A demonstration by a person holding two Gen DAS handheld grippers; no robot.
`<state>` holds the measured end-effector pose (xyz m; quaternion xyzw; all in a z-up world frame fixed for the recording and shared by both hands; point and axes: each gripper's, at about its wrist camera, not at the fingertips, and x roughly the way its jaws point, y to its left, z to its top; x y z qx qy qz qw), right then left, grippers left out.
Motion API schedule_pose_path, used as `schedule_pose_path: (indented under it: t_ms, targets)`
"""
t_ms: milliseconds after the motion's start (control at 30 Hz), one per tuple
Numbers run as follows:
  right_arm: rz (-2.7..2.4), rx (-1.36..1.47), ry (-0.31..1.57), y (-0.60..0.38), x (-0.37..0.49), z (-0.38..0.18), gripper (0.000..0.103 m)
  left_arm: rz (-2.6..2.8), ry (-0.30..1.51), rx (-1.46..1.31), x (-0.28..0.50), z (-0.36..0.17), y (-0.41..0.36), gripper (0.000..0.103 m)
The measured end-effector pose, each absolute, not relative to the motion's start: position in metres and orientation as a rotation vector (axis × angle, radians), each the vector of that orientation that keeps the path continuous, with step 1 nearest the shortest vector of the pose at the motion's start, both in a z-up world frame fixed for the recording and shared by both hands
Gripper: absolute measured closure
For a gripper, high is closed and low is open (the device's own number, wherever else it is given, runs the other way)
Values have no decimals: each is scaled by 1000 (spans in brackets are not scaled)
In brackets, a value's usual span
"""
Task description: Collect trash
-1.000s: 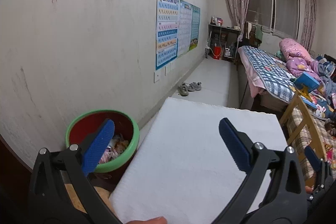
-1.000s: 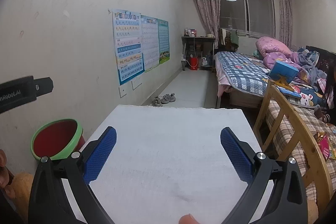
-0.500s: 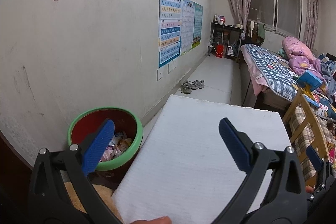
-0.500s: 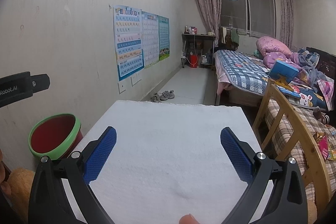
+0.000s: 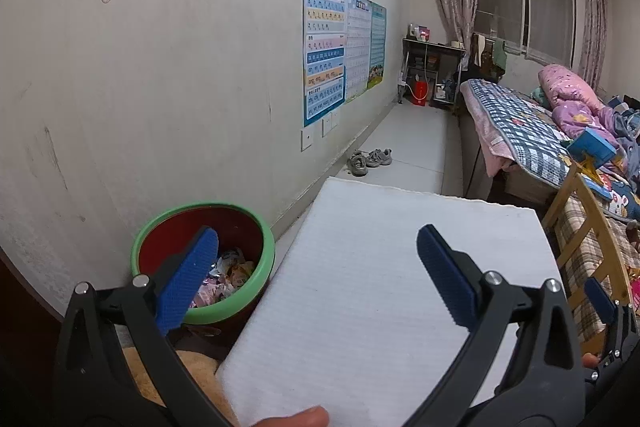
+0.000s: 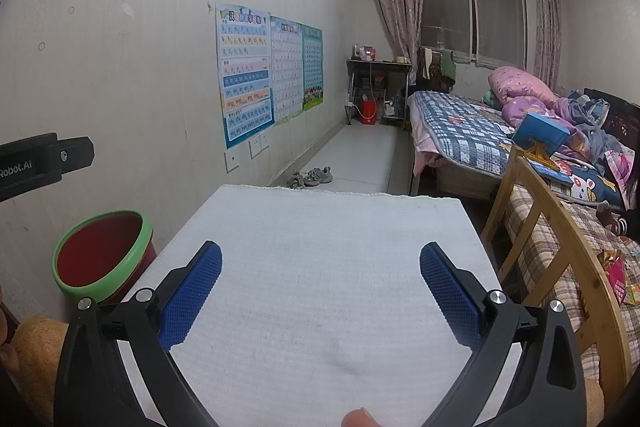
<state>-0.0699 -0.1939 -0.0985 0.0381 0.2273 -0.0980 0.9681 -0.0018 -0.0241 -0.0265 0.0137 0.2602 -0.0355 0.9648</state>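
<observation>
A red bin with a green rim (image 5: 204, 259) stands on the floor by the wall, left of a white foam-covered table (image 5: 384, 291); several crumpled wrappers (image 5: 224, 279) lie inside it. My left gripper (image 5: 320, 267) hangs open above the table's left edge, its left finger over the bin, holding nothing. In the right wrist view the bin (image 6: 102, 255) sits at the lower left and its contents are hidden by the rim. My right gripper (image 6: 320, 287) is open and empty over the middle of the bare table (image 6: 328, 267).
A wooden chair back (image 6: 560, 267) stands right of the table, with snack wrappers (image 6: 618, 277) on a checked cushion beyond. A tan plush thing (image 6: 36, 351) lies near the bin. A bed (image 6: 472, 135), shoes (image 6: 316, 177) and a wall with posters (image 6: 256, 75) lie farther off.
The left gripper's view has drifted slightly, so the bin's wrappers show more fully. The right view has shifted a little downward over the table. Both grippers stayed open.
</observation>
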Motion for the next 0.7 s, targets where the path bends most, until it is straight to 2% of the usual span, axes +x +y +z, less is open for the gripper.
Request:
schedule_pose_path:
  t_ms: [700]
  targets:
    - [-201,78,471,-196,-71,-102,7,-57,535,22,-1,-30,-21,5]
